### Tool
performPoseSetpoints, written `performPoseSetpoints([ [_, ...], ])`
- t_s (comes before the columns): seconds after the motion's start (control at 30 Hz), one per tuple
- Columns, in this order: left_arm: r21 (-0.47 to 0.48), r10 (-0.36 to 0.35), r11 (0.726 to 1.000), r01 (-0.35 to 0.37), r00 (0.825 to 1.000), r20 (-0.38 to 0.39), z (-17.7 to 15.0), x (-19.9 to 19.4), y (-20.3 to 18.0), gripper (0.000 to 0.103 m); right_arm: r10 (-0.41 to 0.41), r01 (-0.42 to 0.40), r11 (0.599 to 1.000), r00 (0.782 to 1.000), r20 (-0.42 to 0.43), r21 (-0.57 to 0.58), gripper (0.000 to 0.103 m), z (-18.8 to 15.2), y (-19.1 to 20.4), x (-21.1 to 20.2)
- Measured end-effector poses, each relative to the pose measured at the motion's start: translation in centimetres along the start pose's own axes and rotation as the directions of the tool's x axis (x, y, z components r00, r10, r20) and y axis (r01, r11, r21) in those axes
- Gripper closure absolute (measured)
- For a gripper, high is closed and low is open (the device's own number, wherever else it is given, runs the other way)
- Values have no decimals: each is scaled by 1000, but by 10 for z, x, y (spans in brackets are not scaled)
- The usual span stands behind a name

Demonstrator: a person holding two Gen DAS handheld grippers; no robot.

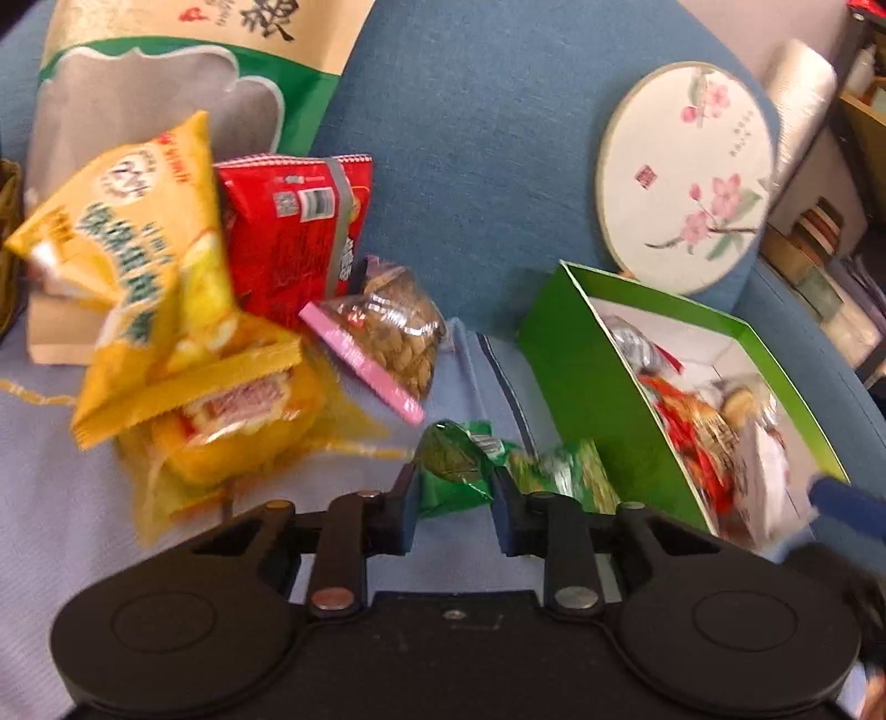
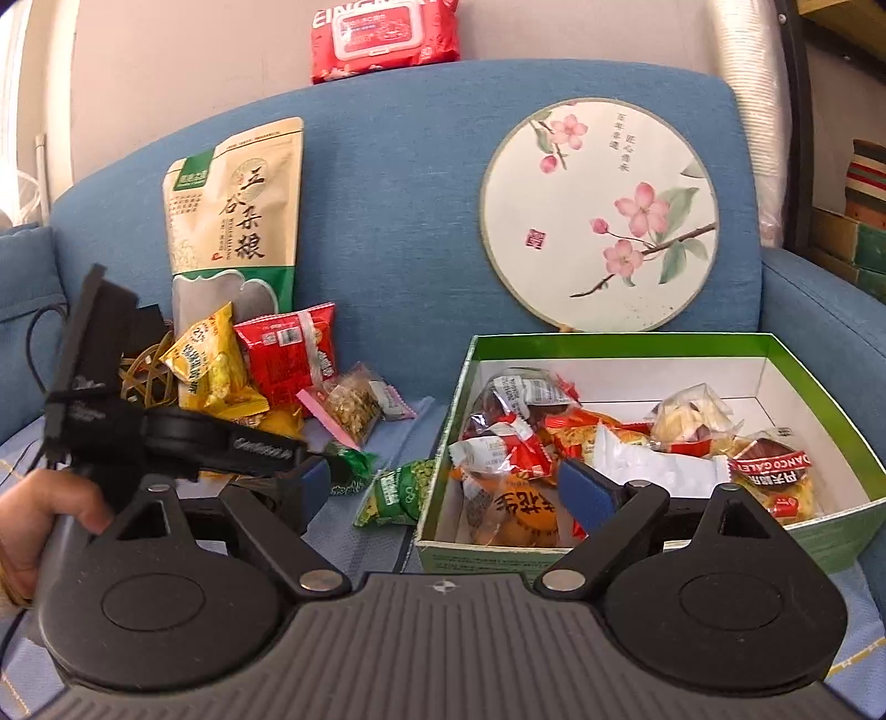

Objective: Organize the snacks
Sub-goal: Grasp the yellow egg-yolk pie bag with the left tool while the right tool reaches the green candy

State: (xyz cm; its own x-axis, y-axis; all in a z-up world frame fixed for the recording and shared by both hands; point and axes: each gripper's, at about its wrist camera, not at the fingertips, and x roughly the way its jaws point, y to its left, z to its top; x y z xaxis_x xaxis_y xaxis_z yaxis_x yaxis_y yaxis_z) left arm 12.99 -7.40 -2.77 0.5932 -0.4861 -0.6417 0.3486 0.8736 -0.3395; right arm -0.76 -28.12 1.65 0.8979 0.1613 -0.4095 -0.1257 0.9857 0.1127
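A small green snack packet lies on the pale cloth over the sofa seat, and my left gripper is shut on it, a pad against each side. In the right wrist view the same left gripper reaches in from the left, held by a hand, with the green packet at its tip. A second green packet lies beside the green box, which holds several wrapped snacks. My right gripper hangs open over the box's near left corner, holding nothing.
A pile to the left holds a yellow packet, a red packet, a clear pack of nuts and rubber bands. A big grain bag and a round flowered fan lean on the blue sofa back. Red wipes sit on top.
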Motion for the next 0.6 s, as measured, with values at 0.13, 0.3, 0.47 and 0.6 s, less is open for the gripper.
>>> performPoseSetpoints([
  [0.13,21,-26,999,27,999,-31,-22,-34,10,68,32,-32,999,999,-2,-19,0,-1,6,-1],
  [0.3,25,3,1000,-4,1000,26,-45,-74,25,47,117,-117,993,993,-25,-9,0,-4,16,4],
  [0.47,-62,32,998,-25,993,114,-54,-95,46,0,240,-241,971,969,-52,-4,0,-12,34,8],
  [0.6,-187,27,982,-7,994,108,-57,-96,67,0,323,-324,946,942,-89,0,0,-23,53,15],
])
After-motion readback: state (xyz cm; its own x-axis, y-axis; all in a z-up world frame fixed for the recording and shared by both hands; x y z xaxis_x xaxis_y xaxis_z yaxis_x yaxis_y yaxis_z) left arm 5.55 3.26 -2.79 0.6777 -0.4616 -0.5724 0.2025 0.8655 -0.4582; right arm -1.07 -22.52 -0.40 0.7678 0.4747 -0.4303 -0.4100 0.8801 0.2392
